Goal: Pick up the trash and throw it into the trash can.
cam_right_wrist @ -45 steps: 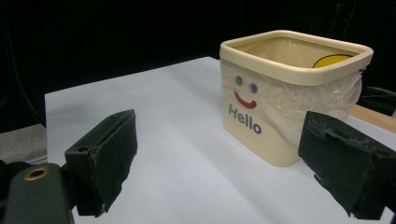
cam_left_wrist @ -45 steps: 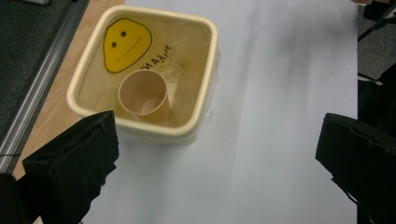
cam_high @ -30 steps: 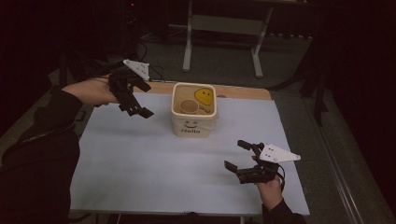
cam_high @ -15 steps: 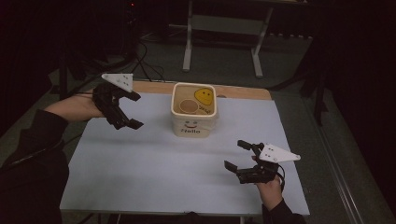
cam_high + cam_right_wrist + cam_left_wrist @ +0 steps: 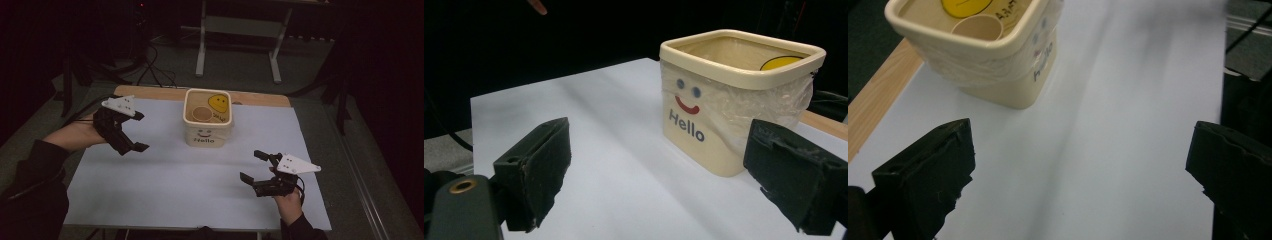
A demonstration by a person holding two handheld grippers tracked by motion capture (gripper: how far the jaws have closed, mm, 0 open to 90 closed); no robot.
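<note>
A cream tub (image 5: 221,139) with a smiley face and "Hello" on its front stands at the back middle of the pale sheet. Inside lie a round tan cup-like piece (image 5: 201,114) and a yellow smiley disc (image 5: 219,103). My left gripper (image 5: 134,133) hovers open, left of the tub and apart from it, with nothing in it. In the left gripper view the tub (image 5: 1013,85) sits beyond the wide-apart jaws. My right gripper (image 5: 251,165) rests open near the front right, empty. It faces the tub (image 5: 724,150) in the right gripper view.
A pale sheet (image 5: 190,195) covers the table, with a strip of bare wood (image 5: 150,92) along the far edge. Beyond the table a metal stand's legs (image 5: 201,55) rest on the dark floor. Cables trail at the back left.
My left gripper has moved left and back toward the person, away from the tub. The right gripper and tub have stayed put.
</note>
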